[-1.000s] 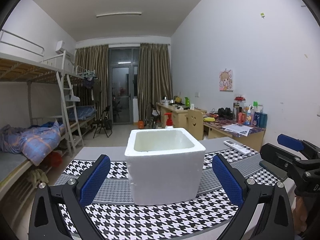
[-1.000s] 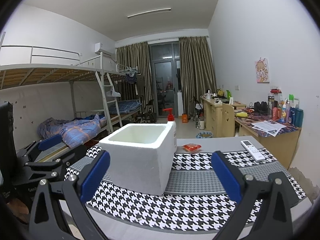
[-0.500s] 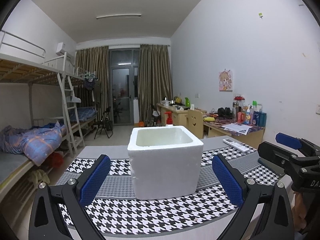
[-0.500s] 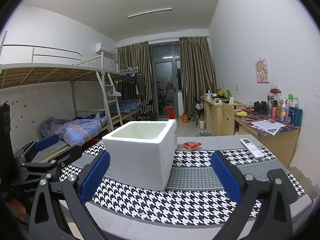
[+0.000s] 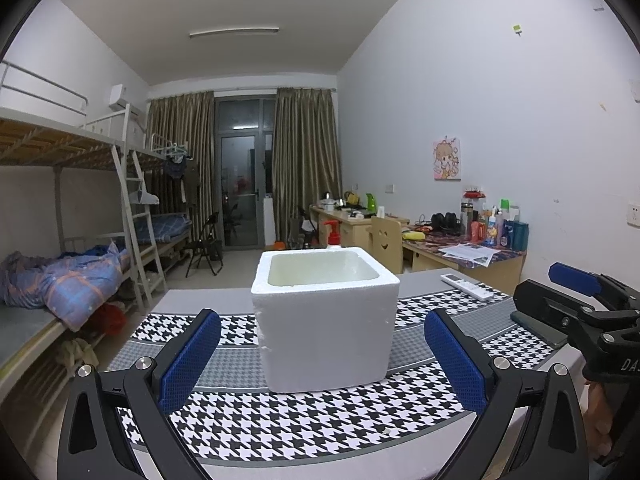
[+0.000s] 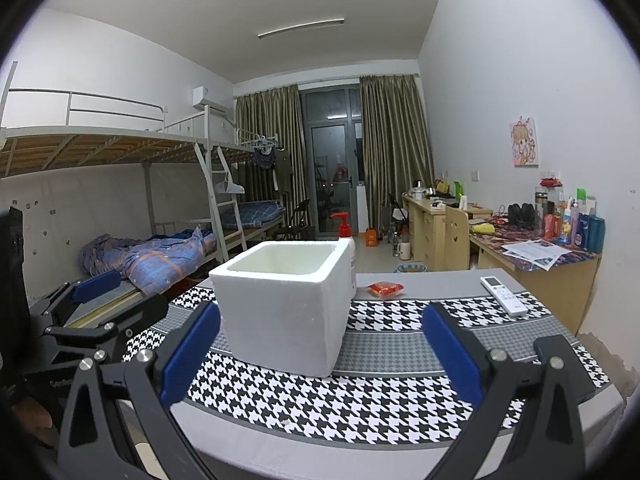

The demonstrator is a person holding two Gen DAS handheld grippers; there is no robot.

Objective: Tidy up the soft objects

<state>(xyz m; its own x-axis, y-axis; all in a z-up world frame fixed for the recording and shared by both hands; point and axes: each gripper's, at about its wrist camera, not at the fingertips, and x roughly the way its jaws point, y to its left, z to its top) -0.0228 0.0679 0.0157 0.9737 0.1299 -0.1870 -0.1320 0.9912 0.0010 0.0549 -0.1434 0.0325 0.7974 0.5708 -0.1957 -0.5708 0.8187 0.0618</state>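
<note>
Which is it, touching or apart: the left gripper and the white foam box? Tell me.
Apart. In the left wrist view the left gripper is open, and houndstooth cloth shows between each blue pad and the foam box.

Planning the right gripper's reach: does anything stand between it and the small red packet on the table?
Nothing visible does. The right gripper is open above the houndstooth cloth; the small red packet lies beyond on the grey tabletop, just right of the white foam box, which stands left of that line.

Remote [image 6: 504, 289]; pump bottle [image 6: 347, 240]; bunk bed [image 6: 120, 148]
</note>
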